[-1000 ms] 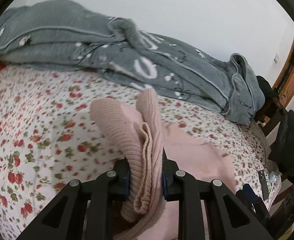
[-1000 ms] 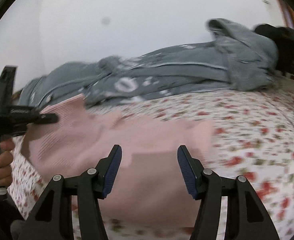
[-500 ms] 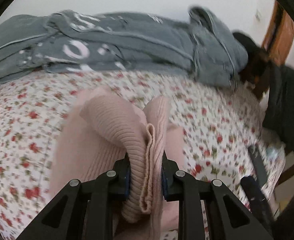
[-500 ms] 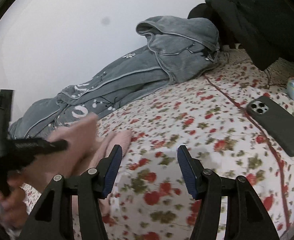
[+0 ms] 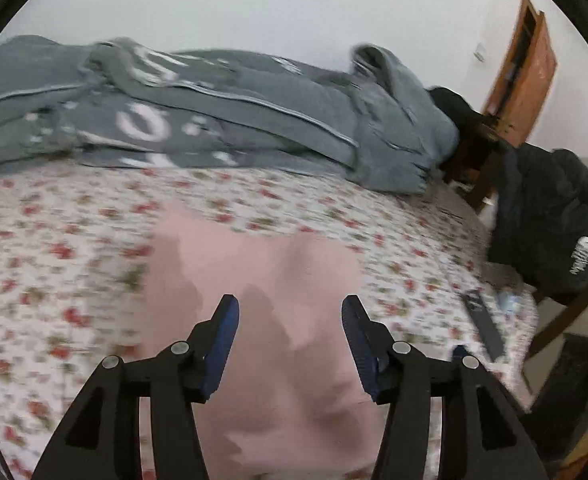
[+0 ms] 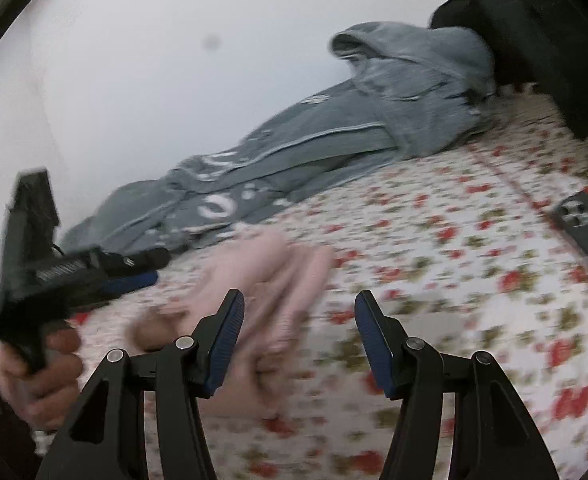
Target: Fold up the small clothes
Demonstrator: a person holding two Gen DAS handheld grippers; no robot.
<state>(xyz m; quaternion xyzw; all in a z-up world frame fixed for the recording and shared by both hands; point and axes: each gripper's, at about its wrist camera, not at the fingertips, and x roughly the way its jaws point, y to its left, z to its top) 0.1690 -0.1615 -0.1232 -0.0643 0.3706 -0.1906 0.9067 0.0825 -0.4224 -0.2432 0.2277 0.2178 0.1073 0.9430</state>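
A pink knit garment lies folded on the floral bedsheet, blurred by motion. My left gripper is open and empty just above its near part. In the right wrist view the same pink garment lies bunched on the sheet left of centre. My right gripper is open and empty, above the garment's right edge and the bare sheet. The left gripper shows at the left of that view, held in a hand, over the garment's far left side.
A grey robe lies along the wall at the back of the bed. A dark phone lies on the sheet at the right. A black jacket on a chair and a wooden door stand beyond the bed's right edge.
My left gripper has opened and let go of the pink garment, which now lies flat on the bed. My right gripper has swung back left toward the garment.
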